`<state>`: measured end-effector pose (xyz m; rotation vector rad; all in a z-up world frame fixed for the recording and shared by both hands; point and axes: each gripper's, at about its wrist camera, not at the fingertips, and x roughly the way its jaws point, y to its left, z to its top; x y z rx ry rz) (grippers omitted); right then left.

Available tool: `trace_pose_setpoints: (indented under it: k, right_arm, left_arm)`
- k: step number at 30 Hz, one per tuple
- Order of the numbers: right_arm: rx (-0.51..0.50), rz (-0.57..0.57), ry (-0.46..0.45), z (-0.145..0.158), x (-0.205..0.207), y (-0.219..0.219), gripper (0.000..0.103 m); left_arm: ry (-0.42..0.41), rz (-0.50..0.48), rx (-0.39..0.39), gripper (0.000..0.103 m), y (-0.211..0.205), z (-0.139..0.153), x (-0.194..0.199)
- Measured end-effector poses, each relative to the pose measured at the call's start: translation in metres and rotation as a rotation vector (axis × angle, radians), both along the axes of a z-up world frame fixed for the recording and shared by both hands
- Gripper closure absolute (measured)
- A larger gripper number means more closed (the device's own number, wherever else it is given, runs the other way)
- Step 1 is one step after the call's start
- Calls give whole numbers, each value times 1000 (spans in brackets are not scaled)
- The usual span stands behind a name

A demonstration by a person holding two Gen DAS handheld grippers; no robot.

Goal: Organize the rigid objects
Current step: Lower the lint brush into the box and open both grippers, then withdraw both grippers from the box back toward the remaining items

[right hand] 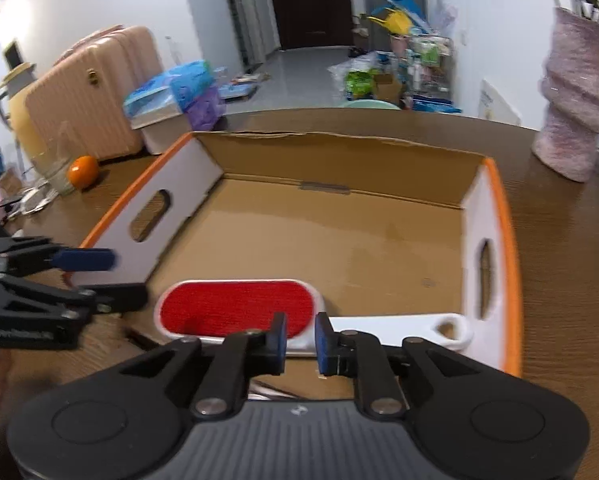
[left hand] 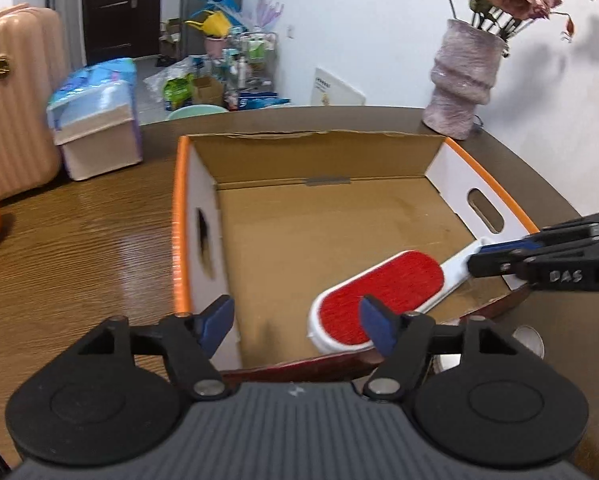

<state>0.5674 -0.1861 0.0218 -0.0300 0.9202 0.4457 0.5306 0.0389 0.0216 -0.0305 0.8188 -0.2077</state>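
Note:
A lint brush (left hand: 379, 292) with a red pad and a white handle hangs low over the near part of an open cardboard box (left hand: 331, 216) with orange rims. My right gripper (left hand: 477, 258) comes in from the right and is shut on the white handle. In the right wrist view the handle (right hand: 399, 332) runs across between its blue pads (right hand: 323, 340), and the red head (right hand: 235, 308) sticks out to the left. My left gripper (left hand: 295, 320) stands open at the box's near left corner, its right fingertip in front of the red pad, not pressing it. The left gripper (right hand: 107, 278) also shows at the left edge.
The box (right hand: 339, 240) sits on a wooden table (left hand: 79, 240). A pink vase (left hand: 463, 80) with flowers stands behind the box's right corner. An orange (right hand: 83, 172) and a glass (right hand: 55, 168) are on the table's left side. Suitcases and clutter lie beyond the table.

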Motion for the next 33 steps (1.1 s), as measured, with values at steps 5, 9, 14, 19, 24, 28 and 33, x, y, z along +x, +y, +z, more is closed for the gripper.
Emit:
trace_pose_setpoints:
  k: [5, 9, 14, 19, 24, 28, 33]
  right_arm:
    - [2, -59, 1, 19, -4, -25, 80]
    - [-19, -98, -35, 48, -20, -38, 54]
    - [-36, -104, -82, 80, -49, -45, 47]
    - [-2, -128, -187, 114, -88, -54, 25]
    - [66, -178, -396, 134, -129, -66, 4]
    - [137, -214, -497, 129, -154, -75, 0]
    - [145, -224, -556, 119, -183, -80, 0]
  left_arm:
    - [-36, 31, 44, 13, 1, 33, -22]
    - [-41, 74, 34, 0, 3, 60, -37]
    - [-70, 111, 57, 0, 3, 86, -69]
    - [-165, 130, 43, 0, 2, 110, -109]
    - [-356, 129, 1, 0, -2, 128, -153]
    - [-541, 123, 39, 0, -14, 131, -188]
    - [-601, 115, 76, 0, -21, 125, -211]
